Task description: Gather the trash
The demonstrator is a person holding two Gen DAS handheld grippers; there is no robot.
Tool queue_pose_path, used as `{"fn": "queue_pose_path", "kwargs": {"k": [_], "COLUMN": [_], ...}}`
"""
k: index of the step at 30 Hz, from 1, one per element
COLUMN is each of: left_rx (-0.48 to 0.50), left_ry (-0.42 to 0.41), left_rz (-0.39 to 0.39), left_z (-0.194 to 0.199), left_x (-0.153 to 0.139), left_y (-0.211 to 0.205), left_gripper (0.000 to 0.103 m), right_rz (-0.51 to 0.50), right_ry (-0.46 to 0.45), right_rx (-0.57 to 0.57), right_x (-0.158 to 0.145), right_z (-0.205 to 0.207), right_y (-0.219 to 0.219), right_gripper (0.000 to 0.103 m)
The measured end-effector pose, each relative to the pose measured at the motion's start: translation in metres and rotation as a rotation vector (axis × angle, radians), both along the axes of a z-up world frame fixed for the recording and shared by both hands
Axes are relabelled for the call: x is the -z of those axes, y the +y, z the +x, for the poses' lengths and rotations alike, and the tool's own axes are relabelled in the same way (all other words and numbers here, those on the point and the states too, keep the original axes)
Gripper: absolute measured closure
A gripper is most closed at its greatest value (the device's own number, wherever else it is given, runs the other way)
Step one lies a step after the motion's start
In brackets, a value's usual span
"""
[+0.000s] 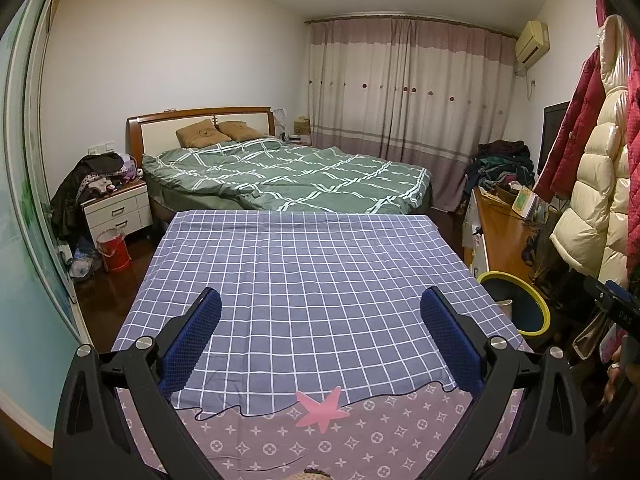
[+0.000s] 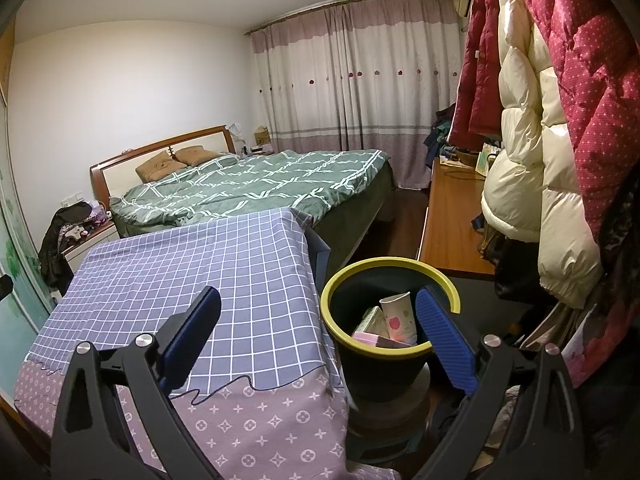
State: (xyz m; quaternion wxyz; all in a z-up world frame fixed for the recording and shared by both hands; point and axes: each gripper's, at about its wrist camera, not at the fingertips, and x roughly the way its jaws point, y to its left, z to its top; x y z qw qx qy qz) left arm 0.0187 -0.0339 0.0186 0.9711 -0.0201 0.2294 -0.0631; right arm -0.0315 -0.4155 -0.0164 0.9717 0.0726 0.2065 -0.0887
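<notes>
A black bin with a yellow-green rim (image 2: 340,280) stands to the right of the cloth-covered table (image 2: 192,264). Inside it lie a white paper cup with a pink print (image 2: 398,318), a pale green carton (image 2: 370,322) and a pink box (image 2: 370,338). My right gripper (image 2: 318,312) hangs open above the bin's left rim and the table's right edge, nothing between its blue pads. My left gripper (image 1: 320,312) is open over the bare checked cloth (image 1: 304,272). The bin (image 1: 516,304) shows at the table's right side in the left wrist view.
A bed with a green quilt (image 1: 288,176) lies beyond the table. A wooden desk (image 2: 452,220) and hanging puffer coats (image 2: 532,128) crowd the right side. A white nightstand (image 1: 116,210) and a red bucket (image 1: 114,250) stand at the left. Curtains (image 1: 408,80) cover the far wall.
</notes>
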Motion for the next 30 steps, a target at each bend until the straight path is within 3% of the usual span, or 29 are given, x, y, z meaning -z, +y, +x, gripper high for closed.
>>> {"fn": "queue_pose_path", "kwargs": {"k": [30], "left_rx": [-0.019], "left_ry": [0.026], "left_rz": [0.005], "left_z": [0.0063], "left_x": [0.0041], "left_y": [0.0004], "left_gripper": [0.005], "right_rz": [0.008], "right_ry": [0.020], "right_rx": [-0.020], "right_x": [0.0070], "right_z": [0.0042], "right_y": [0.0034], "right_gripper": [0.010]}}
